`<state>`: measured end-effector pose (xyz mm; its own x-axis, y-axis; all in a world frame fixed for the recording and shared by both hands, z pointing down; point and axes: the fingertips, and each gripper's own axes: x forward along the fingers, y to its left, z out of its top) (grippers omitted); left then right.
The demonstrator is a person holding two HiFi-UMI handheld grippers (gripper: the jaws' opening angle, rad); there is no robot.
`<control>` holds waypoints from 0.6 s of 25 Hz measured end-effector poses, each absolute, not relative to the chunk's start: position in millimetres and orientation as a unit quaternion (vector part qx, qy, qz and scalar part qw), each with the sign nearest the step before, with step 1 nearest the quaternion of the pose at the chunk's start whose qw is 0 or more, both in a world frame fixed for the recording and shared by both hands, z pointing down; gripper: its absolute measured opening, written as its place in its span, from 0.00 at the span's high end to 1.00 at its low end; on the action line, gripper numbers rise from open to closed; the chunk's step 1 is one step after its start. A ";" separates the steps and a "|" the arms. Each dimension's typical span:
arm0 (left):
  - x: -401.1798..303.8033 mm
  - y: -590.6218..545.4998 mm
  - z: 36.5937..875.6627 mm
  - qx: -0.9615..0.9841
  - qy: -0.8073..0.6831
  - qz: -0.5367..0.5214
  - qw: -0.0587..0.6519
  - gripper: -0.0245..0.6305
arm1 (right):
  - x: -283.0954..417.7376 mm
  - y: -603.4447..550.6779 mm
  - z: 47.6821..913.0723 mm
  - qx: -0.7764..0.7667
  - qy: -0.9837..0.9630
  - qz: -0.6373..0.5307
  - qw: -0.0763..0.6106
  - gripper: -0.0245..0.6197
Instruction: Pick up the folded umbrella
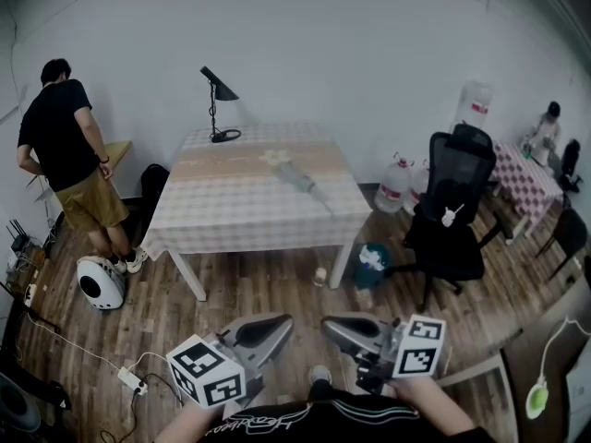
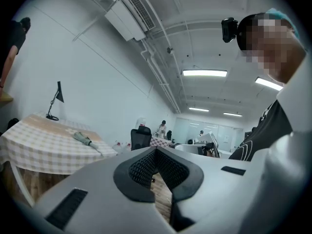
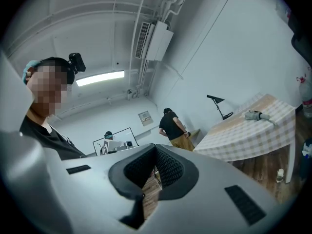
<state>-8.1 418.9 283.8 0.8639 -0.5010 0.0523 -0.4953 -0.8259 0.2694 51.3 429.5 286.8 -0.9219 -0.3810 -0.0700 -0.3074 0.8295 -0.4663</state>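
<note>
The folded grey umbrella [image 1: 300,178] lies on the checked-cloth table [image 1: 231,210], right of its middle, far from both grippers. It also shows small in the left gripper view as the umbrella [image 2: 84,139] and in the right gripper view as the umbrella [image 3: 256,115]. My left gripper [image 1: 280,324] and right gripper [image 1: 332,327] are held level and close to my body at the bottom of the head view, tips facing each other. The left gripper [image 2: 156,152] has its jaws together and holds nothing. The right gripper [image 3: 156,147] is likewise shut and empty.
A black desk lamp [image 1: 217,104] stands at the table's far edge. A person [image 1: 65,146] stands left of the table. A black office chair [image 1: 457,210], water jugs [image 1: 397,185] and a second table [image 1: 526,173] are at the right. A power strip [image 1: 129,377] lies on the wooden floor.
</note>
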 end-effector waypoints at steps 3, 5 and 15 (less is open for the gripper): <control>-2.4 409.2 291.5 0.953 -0.262 -0.004 0.149 0.97 | 54.0 422.7 292.5 -0.176 0.953 -0.234 0.078 0.95; 2.5 399.3 295.2 0.952 -0.264 0.001 0.153 0.97 | 57.8 413.0 297.6 -0.174 0.953 -0.236 0.076 0.95; 35.0 302.5 318.6 0.942 -0.281 0.022 0.183 0.97 | 95.1 310.8 324.2 -0.173 0.944 -0.269 0.078 0.95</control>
